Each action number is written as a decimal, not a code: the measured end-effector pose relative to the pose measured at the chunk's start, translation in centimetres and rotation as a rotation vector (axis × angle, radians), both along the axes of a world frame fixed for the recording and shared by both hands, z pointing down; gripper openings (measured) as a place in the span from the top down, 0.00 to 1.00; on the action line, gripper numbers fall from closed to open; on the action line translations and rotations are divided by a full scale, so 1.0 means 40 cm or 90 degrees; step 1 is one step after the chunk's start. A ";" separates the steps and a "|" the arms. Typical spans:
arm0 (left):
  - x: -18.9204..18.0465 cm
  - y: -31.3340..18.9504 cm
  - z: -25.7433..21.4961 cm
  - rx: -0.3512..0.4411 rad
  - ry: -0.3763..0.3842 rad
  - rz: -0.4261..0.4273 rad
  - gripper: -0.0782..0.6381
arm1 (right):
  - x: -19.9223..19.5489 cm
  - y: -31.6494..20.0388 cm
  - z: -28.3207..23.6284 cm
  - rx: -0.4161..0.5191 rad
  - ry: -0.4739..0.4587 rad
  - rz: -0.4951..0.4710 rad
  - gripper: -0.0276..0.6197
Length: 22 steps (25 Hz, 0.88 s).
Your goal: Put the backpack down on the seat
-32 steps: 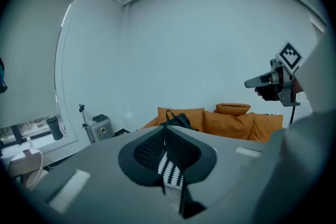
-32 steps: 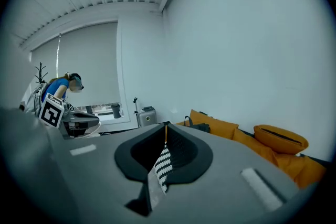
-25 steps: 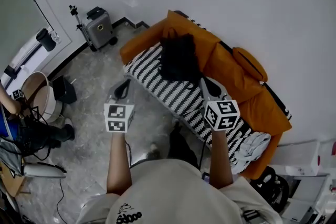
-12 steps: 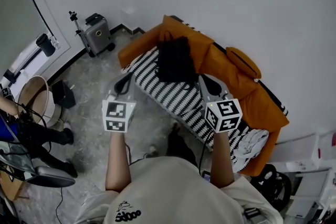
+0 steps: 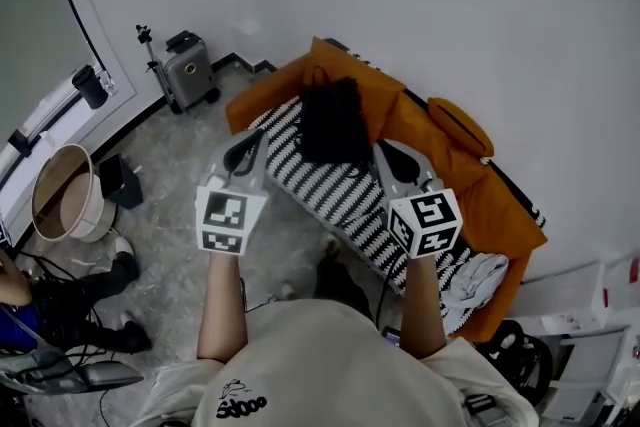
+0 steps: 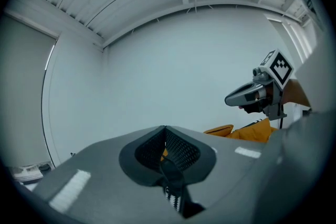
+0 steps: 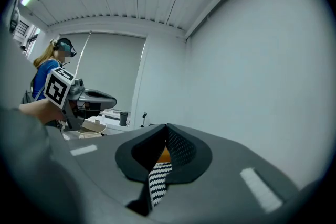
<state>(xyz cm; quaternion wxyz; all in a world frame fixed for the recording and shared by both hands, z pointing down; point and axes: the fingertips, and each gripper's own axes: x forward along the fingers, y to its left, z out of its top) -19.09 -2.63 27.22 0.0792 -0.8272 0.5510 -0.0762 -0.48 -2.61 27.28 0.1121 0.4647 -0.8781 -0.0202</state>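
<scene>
The black backpack (image 5: 333,120) rests on the black-and-white striped seat (image 5: 335,190) of an orange sofa (image 5: 415,125), leaning against its backrest. Nothing holds it. My left gripper (image 5: 245,148) hovers in front of the sofa's left end, jaws shut and empty. To the right of the backpack and nearer me, my right gripper (image 5: 392,158) hangs over the seat, also shut and empty. In the left gripper view the closed jaws (image 6: 165,135) point up at the wall, with the right gripper (image 6: 252,95) at the right. The right gripper view shows its closed jaws (image 7: 167,132) and the left gripper (image 7: 90,98).
A grey suitcase (image 5: 188,68) stands by the wall at the left. A round tub (image 5: 63,197) and a black box (image 5: 122,177) sit on the floor. A white cloth (image 5: 476,275) lies on the sofa's right end. Another person (image 5: 60,310) crouches among cables at lower left.
Both grippers have tipped slightly upward and stay shut. The backpack has not moved on the seat. The person at the lower left has shifted further down the picture.
</scene>
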 end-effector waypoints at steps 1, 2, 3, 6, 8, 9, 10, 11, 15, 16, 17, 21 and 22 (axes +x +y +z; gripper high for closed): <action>0.003 0.002 -0.006 0.002 0.000 0.002 0.88 | -0.002 0.001 -0.001 0.000 0.002 -0.002 0.95; 0.006 0.005 -0.010 0.004 -0.001 0.003 0.88 | -0.005 0.003 -0.002 0.000 0.004 -0.005 0.95; 0.010 0.008 -0.012 0.005 -0.001 0.005 0.88 | -0.009 0.006 -0.001 0.001 0.008 -0.008 0.95; 0.018 0.019 -0.008 0.005 -0.004 0.009 0.88 | -0.017 0.017 0.003 0.005 0.021 -0.016 0.95; 0.018 0.024 -0.004 0.002 -0.003 0.006 0.88 | -0.018 0.022 0.006 0.004 0.023 -0.020 0.95; 0.017 0.026 -0.001 0.000 -0.003 0.004 0.88 | -0.018 0.024 0.007 0.003 0.023 -0.021 0.95; 0.015 0.027 0.002 -0.003 -0.004 0.003 0.88 | -0.018 0.025 0.009 0.002 0.023 -0.022 0.95; 0.014 0.028 0.005 -0.005 -0.004 0.001 0.88 | -0.017 0.025 0.010 0.001 0.023 -0.022 0.95; 0.006 0.029 0.007 -0.006 -0.003 -0.005 0.88 | -0.019 0.026 0.015 0.001 0.024 -0.022 0.95; 0.007 0.030 0.004 -0.005 -0.003 -0.004 0.88 | -0.019 0.027 0.014 0.003 0.026 -0.022 0.95; 0.011 0.031 0.002 -0.003 -0.002 -0.003 0.88 | -0.018 0.028 0.014 0.004 0.028 -0.022 0.95; 0.026 0.030 -0.003 -0.002 -0.003 0.006 0.88 | -0.016 0.025 0.013 0.005 0.031 -0.020 0.95; 0.027 0.029 -0.004 -0.002 -0.003 0.008 0.88 | -0.017 0.025 0.013 0.005 0.032 -0.020 0.95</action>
